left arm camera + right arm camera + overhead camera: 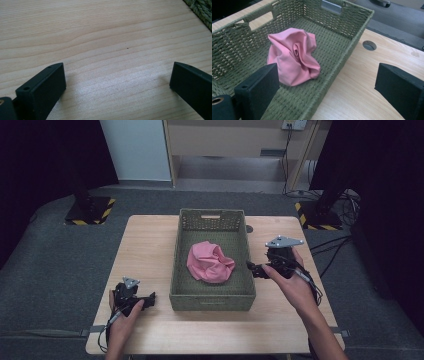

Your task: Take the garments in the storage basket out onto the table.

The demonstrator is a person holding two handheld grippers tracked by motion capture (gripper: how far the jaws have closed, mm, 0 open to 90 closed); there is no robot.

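The pink cloth (293,56) lies crumpled in the green woven basket (212,296); the right gripper (256,269) (jaws wide apart) hovers at its rim, the left gripper (150,298) rests open on the table (100,37). A shallow pinch may snag the weave

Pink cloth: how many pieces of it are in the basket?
1. A single crumpled pink cloth lies on the floor of the green woven basket, near its middle. It is bunched, so a second piece folded inside cannot be excluded.
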